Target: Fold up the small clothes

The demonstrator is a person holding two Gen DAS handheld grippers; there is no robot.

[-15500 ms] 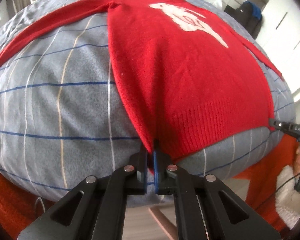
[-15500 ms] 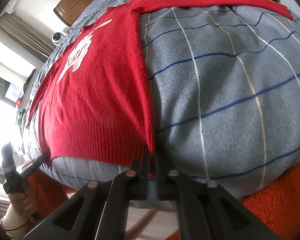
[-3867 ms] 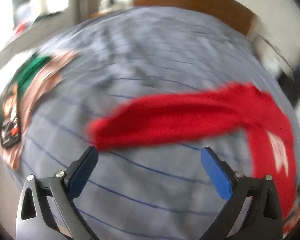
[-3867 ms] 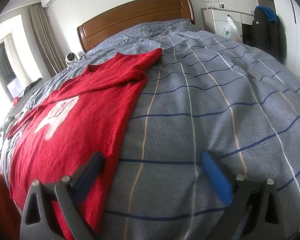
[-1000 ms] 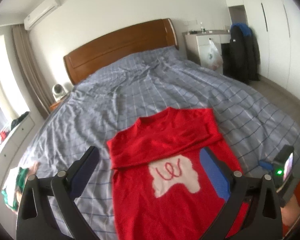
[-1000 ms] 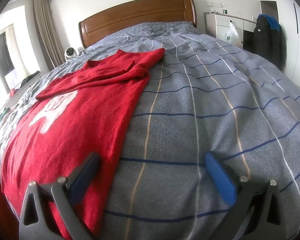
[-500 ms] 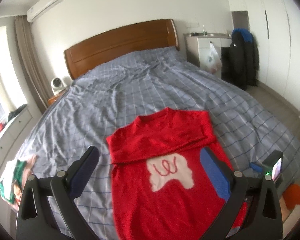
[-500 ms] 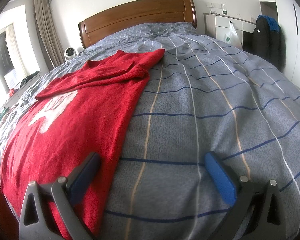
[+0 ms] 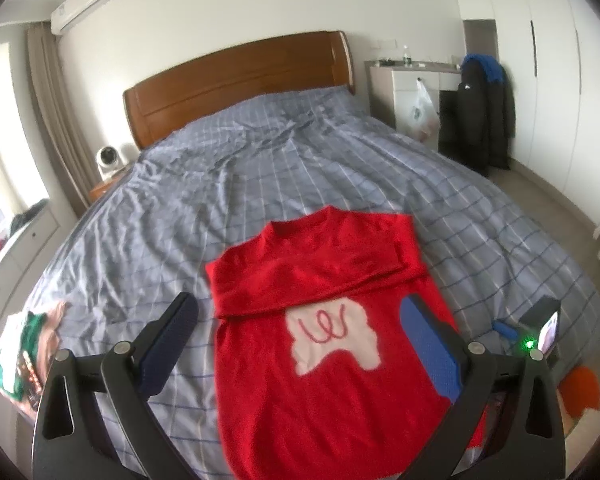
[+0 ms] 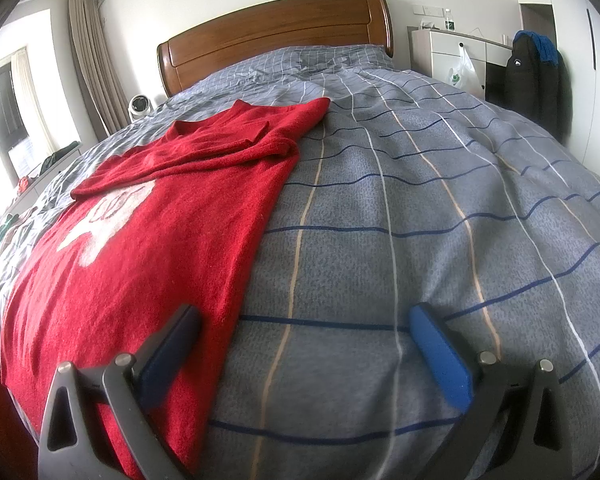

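The left gripper (image 9: 300, 332) hangs high above the near end of the bed, its jaws spread wide and holding nothing; between its two fingers, far below, lies the red sweater (image 9: 332, 344). The right gripper (image 10: 304, 340) sits low over the near right part of the bed, its jaws likewise spread wide and empty, the left finger (image 10: 168, 352) over the sweater's right edge (whether it touches the knit cannot be told), the right finger over bare bedding.

The sweater lies flat and face up on the blue-grey checked duvet (image 9: 180, 200), hem toward the near edge, collar toward the far end. Both sleeves are folded in across the chest, forming a thick band just above the white patch (image 9: 334, 336) with its red scribble. In the right wrist view the same sweater (image 10: 140, 248) fills the left side of the bed, the folded sleeves bunched at its far end.

At the far end of the bed stands a wooden headboard (image 9: 236, 80). A small white fan (image 9: 110, 160) sits on a stand to its left, beside a beige curtain. At the far right are a white dresser (image 9: 420, 92) with a plastic bag hanging from it and a dark coat (image 9: 484, 120) hung next to it. A heap of green and pink clothes (image 9: 24, 348) lies at the near left edge of the bed. Near right, a small device with a green light (image 9: 540, 332) shows beside the left gripper's finger.
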